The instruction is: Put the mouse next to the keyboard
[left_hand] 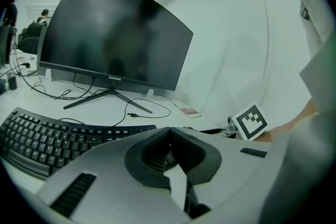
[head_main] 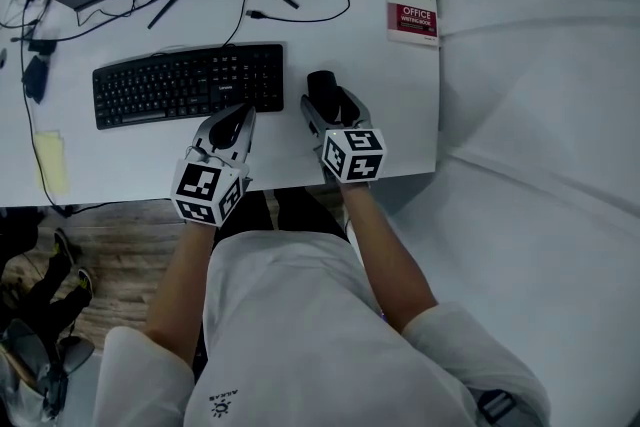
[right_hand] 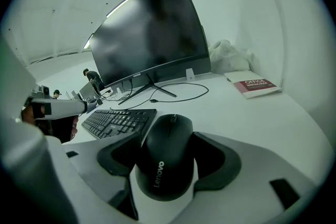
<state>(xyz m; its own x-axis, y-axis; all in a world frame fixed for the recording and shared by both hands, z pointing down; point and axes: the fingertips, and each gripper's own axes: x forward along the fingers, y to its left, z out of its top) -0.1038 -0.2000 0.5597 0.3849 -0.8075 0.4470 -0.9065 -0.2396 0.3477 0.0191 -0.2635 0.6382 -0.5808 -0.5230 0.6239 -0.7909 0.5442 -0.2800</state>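
Mouse, black, sits clamped between the jaws of the right tongs. It is just right of the keyboard, near the middle of the head view and low over the white worktop. Whether it touches the worktop cannot be told. The left tongs have their jaws together with nothing between them, at the keyboard's lower right corner. A red-covered book lies at upper right. A dark monitor stands behind the keyboard.
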